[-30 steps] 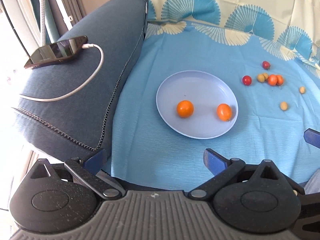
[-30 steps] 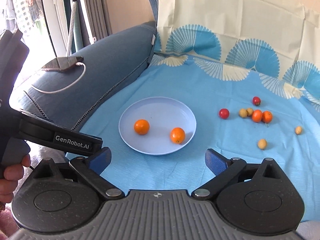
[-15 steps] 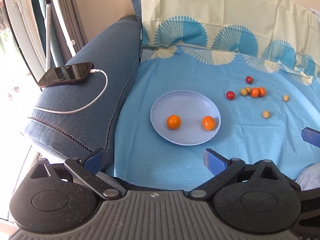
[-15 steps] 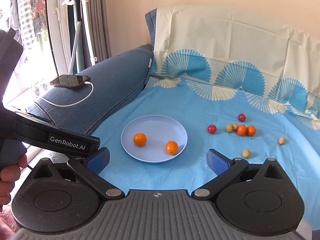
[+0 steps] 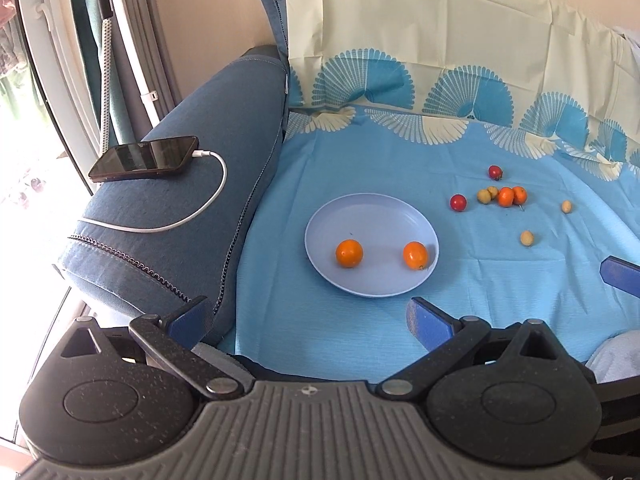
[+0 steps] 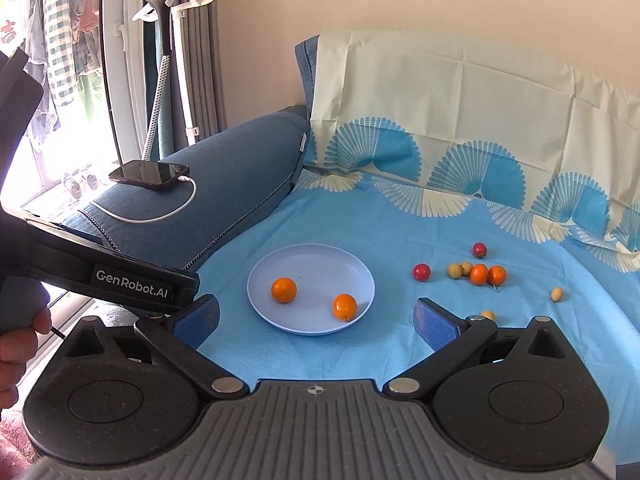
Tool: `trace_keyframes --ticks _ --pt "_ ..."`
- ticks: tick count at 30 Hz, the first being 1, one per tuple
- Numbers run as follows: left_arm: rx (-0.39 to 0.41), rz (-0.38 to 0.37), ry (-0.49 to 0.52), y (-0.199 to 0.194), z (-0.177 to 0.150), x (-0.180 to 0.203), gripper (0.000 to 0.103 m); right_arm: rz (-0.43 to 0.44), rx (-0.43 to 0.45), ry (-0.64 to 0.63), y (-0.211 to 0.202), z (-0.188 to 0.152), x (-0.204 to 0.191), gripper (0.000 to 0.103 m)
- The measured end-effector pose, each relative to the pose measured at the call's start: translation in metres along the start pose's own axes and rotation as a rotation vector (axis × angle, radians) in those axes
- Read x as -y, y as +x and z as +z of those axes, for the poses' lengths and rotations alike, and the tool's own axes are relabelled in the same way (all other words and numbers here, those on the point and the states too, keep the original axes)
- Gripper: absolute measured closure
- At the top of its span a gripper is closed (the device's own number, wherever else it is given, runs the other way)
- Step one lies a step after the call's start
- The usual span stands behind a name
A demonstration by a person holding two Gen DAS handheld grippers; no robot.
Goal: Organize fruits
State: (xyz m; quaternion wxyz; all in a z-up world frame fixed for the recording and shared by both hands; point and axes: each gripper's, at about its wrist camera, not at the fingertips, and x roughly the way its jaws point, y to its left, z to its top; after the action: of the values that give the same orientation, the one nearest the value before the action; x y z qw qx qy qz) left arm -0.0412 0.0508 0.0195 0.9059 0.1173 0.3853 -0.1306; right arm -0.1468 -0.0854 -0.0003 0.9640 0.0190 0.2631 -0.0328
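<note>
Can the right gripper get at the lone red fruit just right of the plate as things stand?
Probably yes. The right gripper is open and empty, and the red fruit sits alone on bare cloth, clear of the plate and the yellow fruit beside it.

phone [image 5: 145,159] charging on sofa arm [image 5: 192,216] — patterned blue cloth [image 5: 360,328]

Each camera sits behind its own gripper, looking forward and slightly down from well back. Both views share the plate [image 5: 372,216] [image 6: 312,254] ahead, the scattered fruit ahead-right, and the phone [image 5: 144,159] [image 6: 150,174] far left.
</note>
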Motion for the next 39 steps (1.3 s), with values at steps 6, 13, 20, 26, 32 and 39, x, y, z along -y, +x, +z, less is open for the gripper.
trace_keyframes --ticks 6,13,20,26,32,39 --pt "-0.002 -0.003 -0.002 0.002 0.0 -0.002 0.0 -0.004 -0.007 -0.004 0.003 0.0 -0.003 0.001" --pt "-0.008 -0.006 -0.005 0.005 0.0 -0.003 0.0 -0.003 -0.016 -0.005 0.006 0.0 -0.003 0.001" --pt "-0.021 -0.008 0.001 0.01 -0.001 -0.001 0.0 -0.003 -0.029 0.003 0.01 -0.002 -0.002 0.001" --pt "-0.033 -0.009 0.004 0.016 0.0 -0.001 0.0 -0.003 -0.038 0.01 0.014 -0.002 0.0 0.001" --pt "-0.044 -0.007 0.007 0.02 0.0 0.001 0.0 0.0 -0.047 0.018 0.017 -0.004 0.002 0.001" --pt "-0.063 -0.003 0.016 0.025 0.001 0.004 0.0 0.002 -0.062 0.035 0.024 -0.006 0.006 0.001"
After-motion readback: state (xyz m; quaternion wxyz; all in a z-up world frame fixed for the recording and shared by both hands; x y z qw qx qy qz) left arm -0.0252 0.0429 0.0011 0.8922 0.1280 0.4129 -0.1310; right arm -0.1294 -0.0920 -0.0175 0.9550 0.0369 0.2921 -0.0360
